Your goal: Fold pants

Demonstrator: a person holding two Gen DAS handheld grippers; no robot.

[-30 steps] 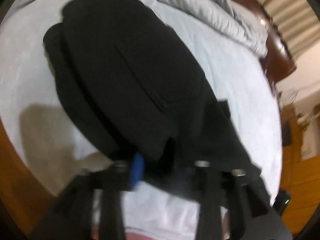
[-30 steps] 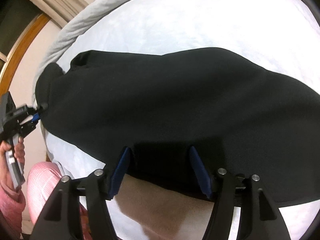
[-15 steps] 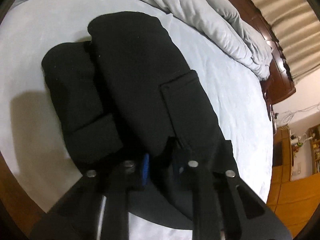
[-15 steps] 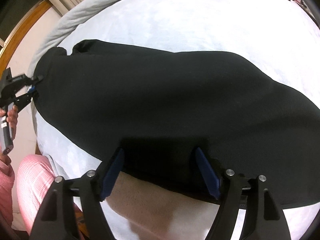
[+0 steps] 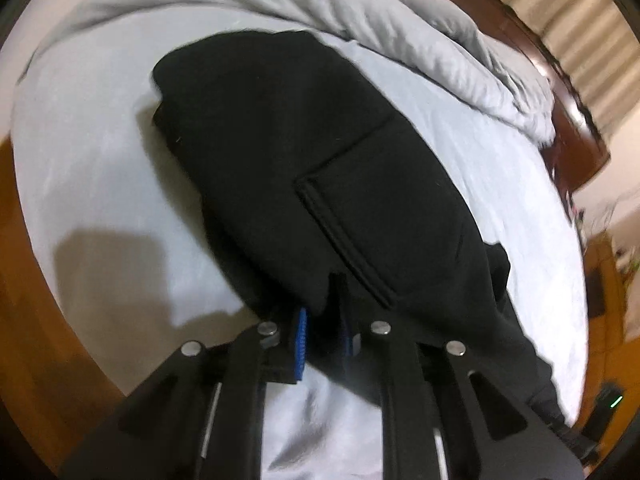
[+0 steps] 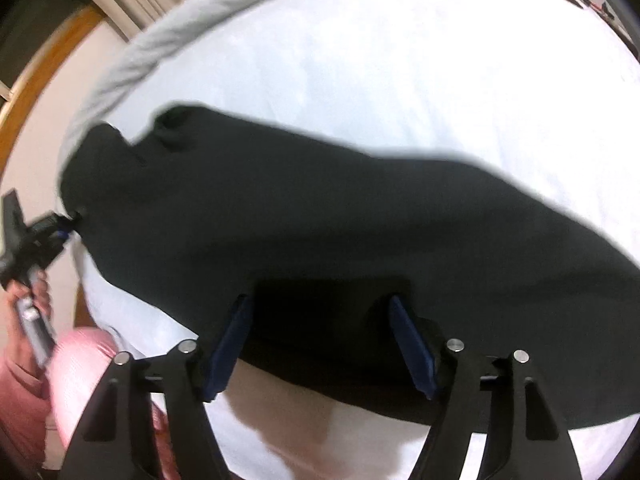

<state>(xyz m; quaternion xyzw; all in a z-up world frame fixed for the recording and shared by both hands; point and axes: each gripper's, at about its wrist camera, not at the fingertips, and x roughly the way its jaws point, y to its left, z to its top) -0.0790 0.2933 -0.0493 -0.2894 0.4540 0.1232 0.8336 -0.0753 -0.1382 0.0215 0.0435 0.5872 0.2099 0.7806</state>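
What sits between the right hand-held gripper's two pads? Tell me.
The near edge of the black pants lies between the right hand-held gripper pads, which are closing but not yet pressing it, seen in the right wrist view.

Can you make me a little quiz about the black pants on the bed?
1. True or false: the left gripper is pinching the edge of the black pants.
2. What lies bunched along the far side of the bed sheet? A) grey blanket B) towel C) pillow pile
3. Fill in: the patch pocket on the pants faces ____.

Key: 1 true. 2 A. 3 up. The right gripper is closing, its pads not yet pressing the pants.
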